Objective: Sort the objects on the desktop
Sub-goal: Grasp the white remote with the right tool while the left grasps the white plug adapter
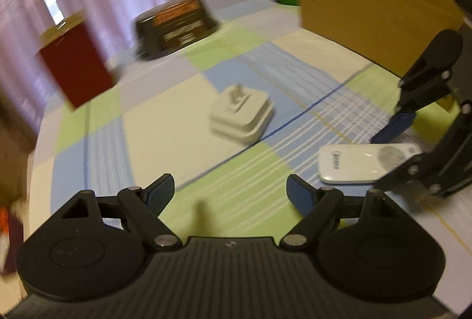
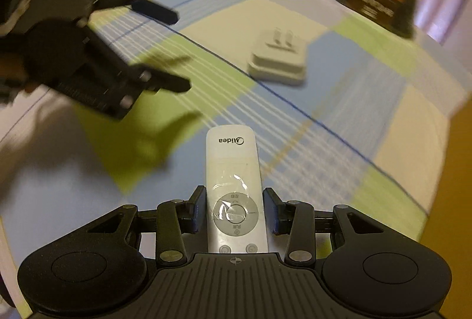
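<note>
A white Midea remote (image 2: 234, 189) sits between the pads of my right gripper (image 2: 234, 211), which is shut on its button end; it stays sharp while the table blurs. In the left wrist view the remote (image 1: 365, 162) lies low at the right, with my right gripper (image 1: 393, 150) around its far end. My left gripper (image 1: 230, 192) hangs open and empty over the checked cloth. A white plug charger (image 1: 242, 115) rests prongs up beyond it. From the right wrist, the left gripper (image 2: 168, 49) is open at the left and the charger (image 2: 278, 59) lies ahead.
An open cardboard box (image 1: 368, 9) stands at the back right of the table. A red box (image 1: 76, 65) and a black box with orange print (image 1: 174, 27) stand near the far edge by pink curtains. The checked tablecloth (image 1: 165, 112) covers the table.
</note>
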`<state>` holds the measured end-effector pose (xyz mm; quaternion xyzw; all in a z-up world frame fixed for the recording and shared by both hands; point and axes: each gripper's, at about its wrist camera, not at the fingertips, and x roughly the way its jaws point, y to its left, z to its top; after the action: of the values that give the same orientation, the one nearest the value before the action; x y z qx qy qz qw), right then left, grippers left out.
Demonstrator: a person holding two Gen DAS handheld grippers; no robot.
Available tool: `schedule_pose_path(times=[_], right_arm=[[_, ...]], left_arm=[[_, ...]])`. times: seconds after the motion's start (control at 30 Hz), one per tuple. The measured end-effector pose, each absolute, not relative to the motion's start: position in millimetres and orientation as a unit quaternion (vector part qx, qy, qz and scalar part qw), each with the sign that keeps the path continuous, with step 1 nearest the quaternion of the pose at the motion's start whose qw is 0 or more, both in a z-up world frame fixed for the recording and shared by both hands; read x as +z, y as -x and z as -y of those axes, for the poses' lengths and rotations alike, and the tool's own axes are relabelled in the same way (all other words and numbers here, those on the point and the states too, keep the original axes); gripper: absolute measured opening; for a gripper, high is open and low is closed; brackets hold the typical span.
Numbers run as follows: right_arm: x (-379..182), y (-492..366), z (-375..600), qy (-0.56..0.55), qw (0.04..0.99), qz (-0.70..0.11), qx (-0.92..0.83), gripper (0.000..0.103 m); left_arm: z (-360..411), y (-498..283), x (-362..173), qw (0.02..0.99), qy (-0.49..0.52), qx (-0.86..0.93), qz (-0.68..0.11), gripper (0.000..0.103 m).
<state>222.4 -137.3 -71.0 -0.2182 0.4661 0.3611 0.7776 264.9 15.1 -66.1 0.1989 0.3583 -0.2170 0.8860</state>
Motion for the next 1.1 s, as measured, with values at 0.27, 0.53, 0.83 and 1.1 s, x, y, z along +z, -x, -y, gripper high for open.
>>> schedule_pose_path(times=[0.27, 0.53, 0.83, 1.1], right_arm=[[-61, -214, 177, 0.147, 0.815, -0.486, 0.280, 0.040], [-61, -196, 194, 0.110, 0.828, -0.490, 0.249, 0.040], [-62, -188, 205, 0.087, 0.843, -0.489, 0.207, 0.040], [-57, -150, 218, 0.074, 0.842, -0.505, 0.178, 0.040]], left_arm=[[17, -318, -71, 0.850, -0.261, -0.294, -0.351, 0.078], [35, -357, -88, 0.831, -0.261, -0.321, -0.372, 0.077], [31, -332, -86, 0.840, -0.242, -0.274, -0.401, 0.064], [19, -220, -73, 0.851, -0.195, -0.222, -0.433, 0.064]])
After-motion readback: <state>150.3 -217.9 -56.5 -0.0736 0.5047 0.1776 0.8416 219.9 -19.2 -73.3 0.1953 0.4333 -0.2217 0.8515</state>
